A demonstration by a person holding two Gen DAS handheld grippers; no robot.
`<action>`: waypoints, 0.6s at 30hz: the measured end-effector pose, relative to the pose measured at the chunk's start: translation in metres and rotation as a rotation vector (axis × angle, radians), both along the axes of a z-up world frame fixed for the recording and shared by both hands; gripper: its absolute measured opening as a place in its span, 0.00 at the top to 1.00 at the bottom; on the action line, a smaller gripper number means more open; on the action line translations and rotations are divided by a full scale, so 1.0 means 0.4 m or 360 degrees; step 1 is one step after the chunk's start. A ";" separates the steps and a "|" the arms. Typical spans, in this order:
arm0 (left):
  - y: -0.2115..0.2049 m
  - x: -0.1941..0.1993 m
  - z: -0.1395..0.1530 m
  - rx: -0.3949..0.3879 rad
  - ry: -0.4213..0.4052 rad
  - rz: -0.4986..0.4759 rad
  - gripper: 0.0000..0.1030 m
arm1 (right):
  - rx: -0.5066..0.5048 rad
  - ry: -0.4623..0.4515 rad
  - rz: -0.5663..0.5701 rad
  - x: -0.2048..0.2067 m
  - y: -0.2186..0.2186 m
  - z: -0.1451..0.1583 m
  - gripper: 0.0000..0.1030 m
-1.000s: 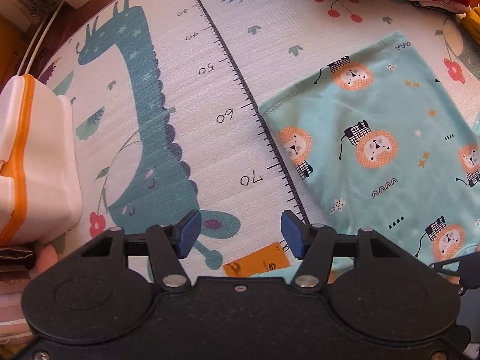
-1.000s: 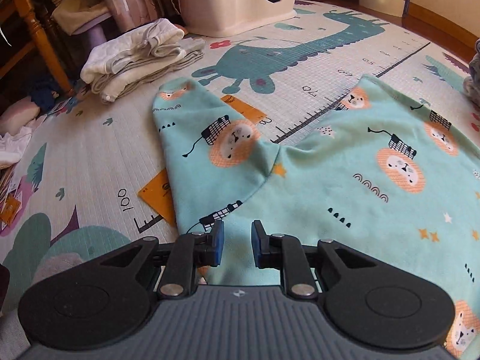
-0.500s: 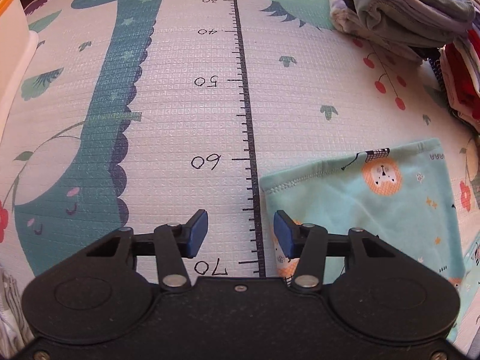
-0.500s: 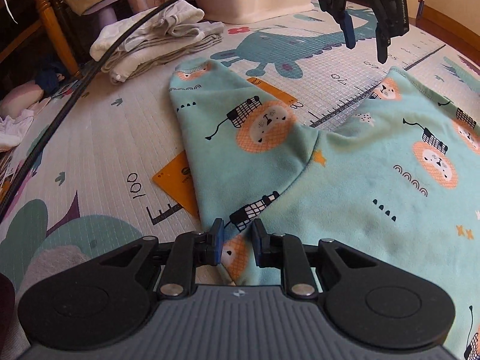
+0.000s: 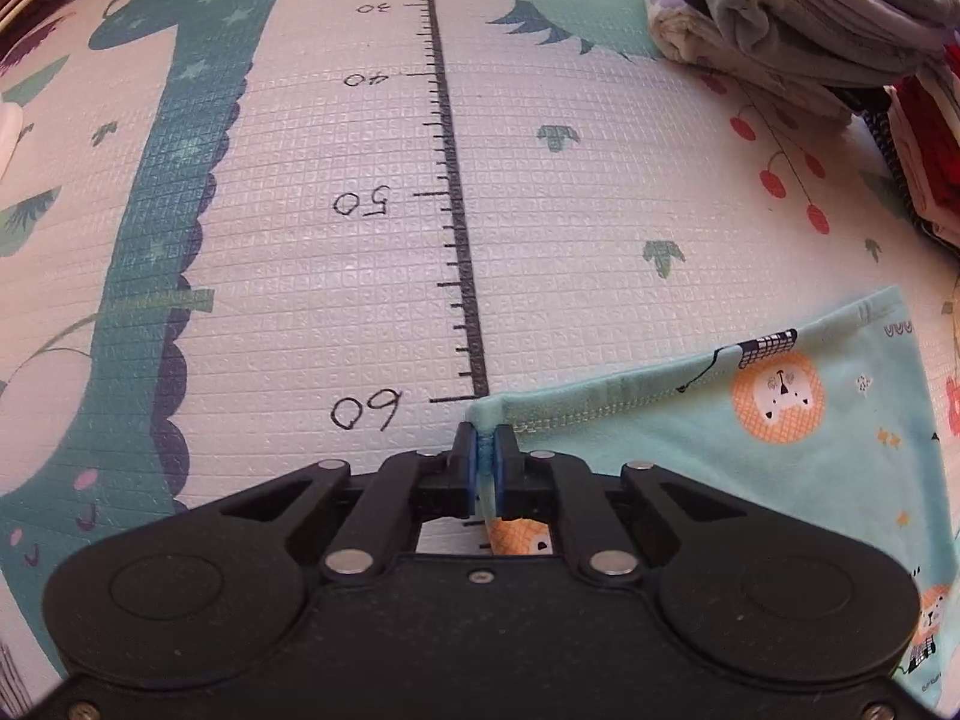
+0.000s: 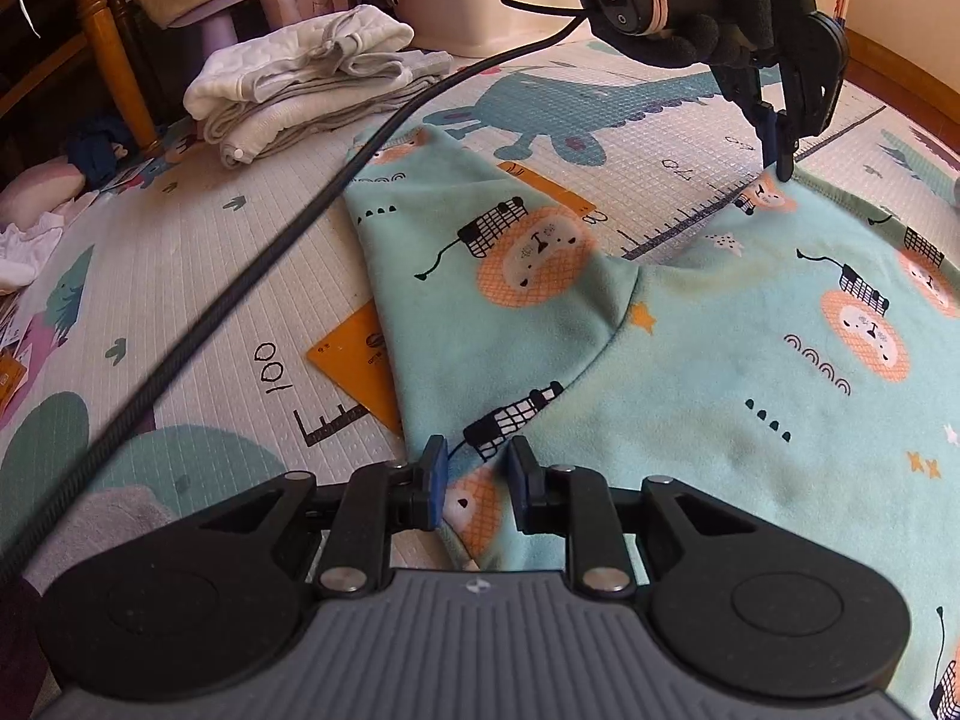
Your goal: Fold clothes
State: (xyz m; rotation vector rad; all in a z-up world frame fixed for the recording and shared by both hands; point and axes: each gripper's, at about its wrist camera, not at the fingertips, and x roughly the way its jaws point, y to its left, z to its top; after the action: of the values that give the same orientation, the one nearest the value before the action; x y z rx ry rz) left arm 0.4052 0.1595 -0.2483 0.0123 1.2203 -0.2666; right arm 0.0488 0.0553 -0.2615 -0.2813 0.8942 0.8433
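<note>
Shirt (image 6: 750,348), mint with lion print, lies spread on the mat (image 5: 300,240), body flat, 1 sleeve angled off toward the folded pile (image 6: 300,84) of pale clothes. Left gripper (image 5: 487,459) is clamped on the shirt's hem corner, right at the ruler (image 5: 456,210) line by the 60 mark; fabric is pinched between the blue pads (image 5: 480,468) and bunched up just past the tips. In the right wrist view the left gripper (image 6: 780,150) comes down on that far corner, gloved hand (image 6: 690,12) on its handle, cable (image 6: 240,276) trailing across the mat beside the sleeve. Right gripper (image 6: 477,480) sits at the shirt's near edge by the sleeve seam, fingers apart with cloth lying between them, not pinching it. Orange tag (image 6: 360,360) on the mat pokes out from under the sleeve near the 100 mark. Second clothes stack (image 5: 810,18) lies well beyond the shirt's hem.
</note>
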 end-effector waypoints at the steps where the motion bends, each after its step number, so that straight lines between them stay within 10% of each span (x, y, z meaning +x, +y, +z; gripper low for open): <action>1: -0.002 0.004 -0.002 0.0012 -0.0013 -0.0013 0.96 | -0.0006 -0.0026 0.0010 -0.006 0.001 -0.001 0.76; 18: 0.006 -0.040 0.059 0.0097 -0.0095 -0.0066 0.72 | -0.0116 -0.0108 0.0045 -0.036 0.028 0.020 0.71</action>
State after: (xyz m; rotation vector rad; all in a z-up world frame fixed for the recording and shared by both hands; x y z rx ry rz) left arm 0.3893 0.1620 -0.2247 0.0978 1.1693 -0.2633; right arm 0.0346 0.0664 -0.2536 -0.3846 0.8604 0.8236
